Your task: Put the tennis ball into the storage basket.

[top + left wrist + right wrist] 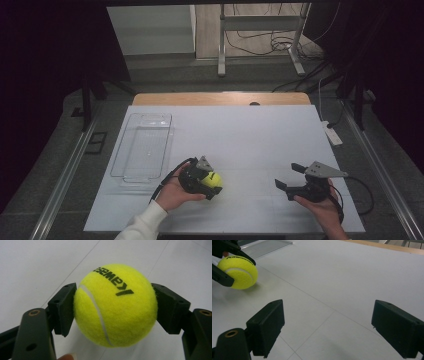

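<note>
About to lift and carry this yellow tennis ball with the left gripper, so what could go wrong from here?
1. The left gripper holds the round, fuzzy yellow tennis ball only at its sides, so it could roll or squirt out.
2. The clear plastic tray has raised walls that a low carry might clip.
3. The open right gripper sits nearby on the white table.

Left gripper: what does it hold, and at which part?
The left gripper holds the tennis ball, one pad pressing on each opposite side.

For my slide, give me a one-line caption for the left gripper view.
Left gripper clamps a yellow tennis ball between its black pads just above the white table.
</note>
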The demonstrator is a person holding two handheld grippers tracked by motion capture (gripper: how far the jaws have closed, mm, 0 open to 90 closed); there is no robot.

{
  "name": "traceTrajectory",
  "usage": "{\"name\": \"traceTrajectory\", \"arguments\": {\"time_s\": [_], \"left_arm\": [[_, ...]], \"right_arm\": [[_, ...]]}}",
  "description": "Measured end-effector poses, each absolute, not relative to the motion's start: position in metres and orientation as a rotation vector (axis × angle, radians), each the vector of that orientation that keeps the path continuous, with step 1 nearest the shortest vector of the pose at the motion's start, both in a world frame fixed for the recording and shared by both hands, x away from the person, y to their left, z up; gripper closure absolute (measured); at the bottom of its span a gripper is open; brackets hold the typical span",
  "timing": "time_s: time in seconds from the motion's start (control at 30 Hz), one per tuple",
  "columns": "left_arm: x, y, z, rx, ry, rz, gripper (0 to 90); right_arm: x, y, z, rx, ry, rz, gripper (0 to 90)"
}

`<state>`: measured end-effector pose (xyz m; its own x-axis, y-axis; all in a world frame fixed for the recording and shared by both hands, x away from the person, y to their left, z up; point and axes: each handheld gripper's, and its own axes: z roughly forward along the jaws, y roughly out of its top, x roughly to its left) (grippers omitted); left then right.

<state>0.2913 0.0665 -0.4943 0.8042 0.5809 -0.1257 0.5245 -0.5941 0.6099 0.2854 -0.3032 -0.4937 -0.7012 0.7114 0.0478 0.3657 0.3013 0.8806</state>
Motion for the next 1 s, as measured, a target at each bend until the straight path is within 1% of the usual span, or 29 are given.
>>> {"name": "traceTrajectory", "arguments": {"time_s": [1.0], "left_arm": [[0.290,0.092,-0.470,2.183,0.834,0.158,26.5]], "right_arm": [[0.285,-0.303,-0.494,0.967,2.222,1.364,11.8]]}}
